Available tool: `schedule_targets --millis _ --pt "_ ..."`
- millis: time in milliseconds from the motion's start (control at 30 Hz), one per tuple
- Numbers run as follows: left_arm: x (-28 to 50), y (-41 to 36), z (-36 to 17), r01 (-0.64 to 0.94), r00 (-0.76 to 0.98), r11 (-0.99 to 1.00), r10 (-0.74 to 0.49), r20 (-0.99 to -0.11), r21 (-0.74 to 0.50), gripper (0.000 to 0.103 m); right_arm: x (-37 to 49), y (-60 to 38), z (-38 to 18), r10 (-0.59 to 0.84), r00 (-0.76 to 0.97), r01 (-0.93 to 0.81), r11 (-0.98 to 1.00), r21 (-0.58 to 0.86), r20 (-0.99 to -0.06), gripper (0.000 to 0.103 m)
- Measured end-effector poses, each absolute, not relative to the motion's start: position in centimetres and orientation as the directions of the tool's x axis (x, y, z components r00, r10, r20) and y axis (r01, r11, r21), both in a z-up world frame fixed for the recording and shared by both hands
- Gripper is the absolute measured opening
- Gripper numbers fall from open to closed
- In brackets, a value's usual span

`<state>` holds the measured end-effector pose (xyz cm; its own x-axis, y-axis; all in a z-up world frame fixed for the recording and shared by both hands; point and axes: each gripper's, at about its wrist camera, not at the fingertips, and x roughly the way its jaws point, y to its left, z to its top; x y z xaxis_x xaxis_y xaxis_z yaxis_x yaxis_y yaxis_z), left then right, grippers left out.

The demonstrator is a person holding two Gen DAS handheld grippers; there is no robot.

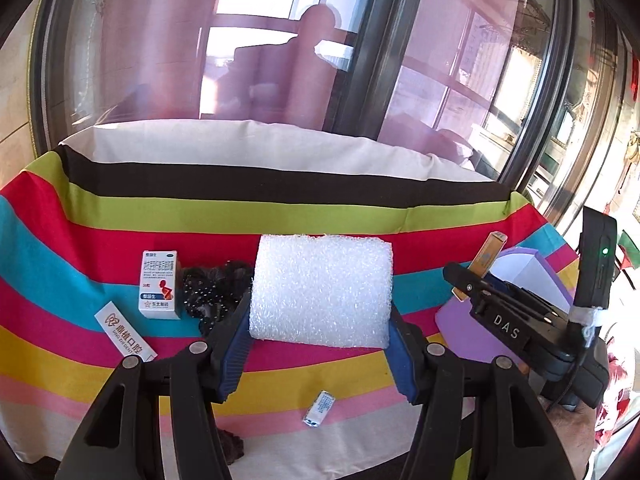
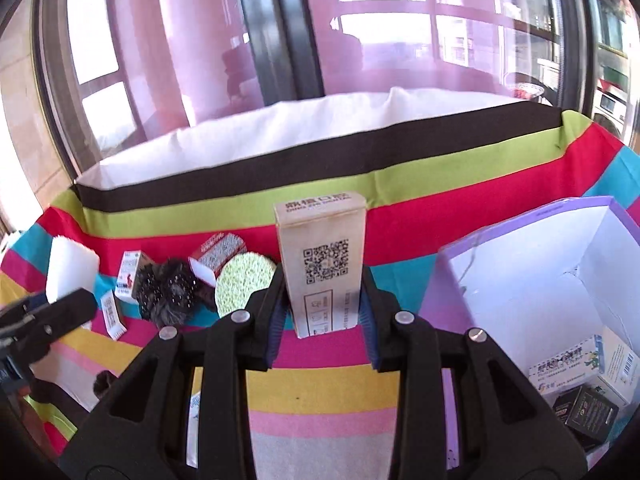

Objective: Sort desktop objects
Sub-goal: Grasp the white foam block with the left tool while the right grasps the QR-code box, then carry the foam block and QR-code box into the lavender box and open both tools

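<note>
The left tongs [image 1: 320,336] were clamped on a white foam block [image 1: 322,290] and the right tongs [image 2: 322,312] on a tall beige carton [image 2: 322,264], while some boxes already lay in the purple-rimmed box [image 2: 540,216] to their right and several small things waited on the striped table [image 2: 320,384].

"DAS" in white on the black right tongs body [image 1: 506,326]. "DING ZHI DENTAL" plus 鼎植口腔 on the flat white packet [image 1: 125,335]. QR code on the tan box [image 2: 324,268]. Medicine box [image 1: 159,284] print too small to read.
</note>
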<state>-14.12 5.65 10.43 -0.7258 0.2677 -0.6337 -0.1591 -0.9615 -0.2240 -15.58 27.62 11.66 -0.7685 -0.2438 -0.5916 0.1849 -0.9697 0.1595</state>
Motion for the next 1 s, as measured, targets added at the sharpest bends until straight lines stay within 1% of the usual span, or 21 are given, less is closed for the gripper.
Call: schedule_targets --millis 133,267,367,567,700,833,1000 --pt "-14.4 8.6 10.8 -0.224 -0.72 -0.947 0.319 -0.616 -0.229 0.06 -15.9 31.1 13.1 -0.216 -0.82 0.09 -0.963 0.254 -0.53 0.036" --pt "-15.0 12.4 11.0 -0.306 -0.7 -0.925 0.379 -0.605 -0.225 0.06 -14.6 35.5 14.8 -0.125 -0.858 -0.055 -0.942 0.331 -0.499 0.036" --pt "-15.6 15.1 11.4 -0.356 -0.683 -0.906 0.419 -0.599 -0.228 0.06 -14.4 38.1 15.0 -0.083 -0.864 -0.141 -0.907 0.397 -0.496 0.036" --pt "-16.6 20.1 11.8 -0.433 -0.634 -0.867 0.489 -0.599 -0.248 0.06 -13.9 43.3 13.7 -0.021 -0.861 -0.296 -0.792 0.535 -0.508 0.036" --pt "-16.7 23.4 11.3 -0.484 -0.585 -0.833 0.537 -0.607 -0.269 0.06 -12.8 47.0 13.4 0.011 -0.86 -0.368 -0.704 0.607 -0.51 0.036" --pt "-16.8 26.2 10.8 -0.523 -0.538 -0.798 0.581 -0.611 -0.299 0.06 -11.8 49.8 12.9 0.062 -0.855 -0.438 -0.617 0.654 -0.514 0.038" --pt "-16.9 28.7 10.4 -0.564 -0.479 -0.758 0.623 -0.618 -0.327 0.06 -11.3 51.5 12.4 0.071 -0.848 -0.47 -0.56 0.682 -0.526 0.038"
